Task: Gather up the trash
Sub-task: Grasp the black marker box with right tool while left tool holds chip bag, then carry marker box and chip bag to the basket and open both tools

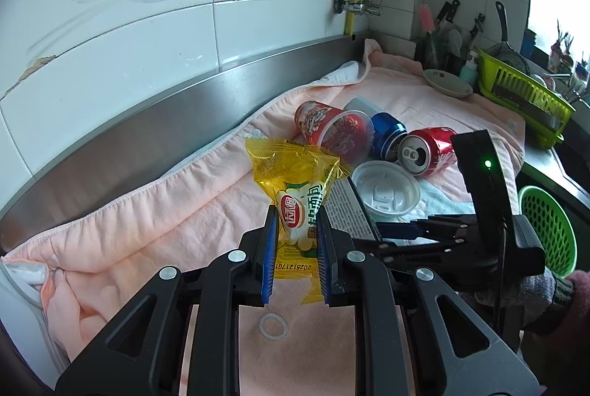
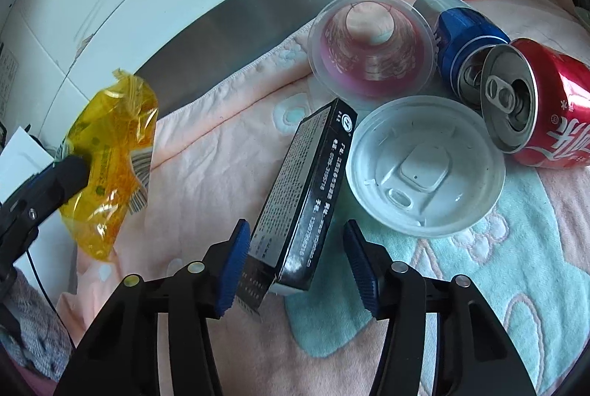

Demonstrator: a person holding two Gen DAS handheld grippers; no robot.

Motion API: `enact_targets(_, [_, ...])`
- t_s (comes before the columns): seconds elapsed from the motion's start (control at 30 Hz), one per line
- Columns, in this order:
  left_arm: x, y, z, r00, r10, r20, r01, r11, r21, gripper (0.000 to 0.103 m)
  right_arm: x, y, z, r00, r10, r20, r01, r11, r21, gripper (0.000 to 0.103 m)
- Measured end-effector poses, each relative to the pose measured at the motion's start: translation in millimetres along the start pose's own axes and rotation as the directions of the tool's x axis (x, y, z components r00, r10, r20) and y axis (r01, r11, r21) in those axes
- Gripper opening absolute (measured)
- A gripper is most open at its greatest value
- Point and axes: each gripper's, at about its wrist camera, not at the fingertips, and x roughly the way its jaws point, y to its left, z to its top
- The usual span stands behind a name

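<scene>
My left gripper (image 1: 297, 215) is shut on a yellow snack wrapper (image 1: 295, 174) and holds it above the pink towel (image 1: 147, 230). The right wrist view shows that wrapper (image 2: 110, 156) at the left, in the left gripper (image 2: 70, 171). My right gripper (image 2: 295, 248) stands open around the near end of a black box (image 2: 302, 182); a gap shows at the right pad. Behind the box lie a white lid (image 2: 424, 171), a red plastic cup (image 2: 368, 45), a blue can (image 2: 464, 38) and a red can (image 2: 534, 108). From the left wrist, the right gripper (image 1: 383, 230) reaches in beside the lid (image 1: 385, 193).
A steel backsplash (image 1: 147, 130) and tiled wall run behind the towel. At the far right stand a plate (image 1: 446, 82), a green dish rack (image 1: 523, 93) and utensils. A green basket (image 1: 549, 230) sits below the counter edge on the right.
</scene>
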Motion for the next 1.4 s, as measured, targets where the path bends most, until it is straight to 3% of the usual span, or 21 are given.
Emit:
enact_targets(0.07, [-0.4,-1.0,0.1,1.000,0.001,-0.001,-0.001,1.000,0.000,0.019,2.0,-0.8,2.1,1.000,0.008,-0.007,-0.008,1.000,0.005,0.049])
enact_targets(0.23, [-1.5,-1.1,-1.7,1.000,0.005,-0.006,-0.005,1.000,-0.012,0.018,3.9,1.3,1.1,0.998,0.051,-0.019,-0.051,0.999,0.009,0.029])
enact_targets(0.43, [-5.2,-4.0,-0.8,1.000,0.002,-0.001,-0.002,1.000,-0.011,0.018,-19.5,10.0,-11.8,0.999,0.054,0.001,-0.054,0.998,-0.033,0.017])
enact_targets(0.73, [-10.9,-31.9,1.3,0.998,-0.057,0.016,0.057,0.998,0.007,0.018,-89.5,-8.4,-47.1,0.996,0.012,0.089,-0.009,0.999,-0.034,0.017])
enact_targets(0.87, [-10.8,-56.9,3.7,0.995,-0.097,0.019,0.096,0.995,0.031,0.018,-131.1,-23.4,-69.2,0.988,-0.049,0.146,0.055,0.998,-0.039,0.017])
enact_targets(1.13, [-4.7,-131.1,10.8,0.978,-0.206,0.017,0.203,0.973,0.114,0.019,-208.2,-86.1,-114.2,0.946,-0.211,0.246,0.195,0.977,0.087,0.017])
enact_targets(1.4, [6.4,-210.5,6.5,0.952,-0.303,-0.034,0.304,0.933,0.192,0.019,-268.6,-174.7,-169.7,0.883,-0.405,0.237,0.342,0.901,0.265,0.017])
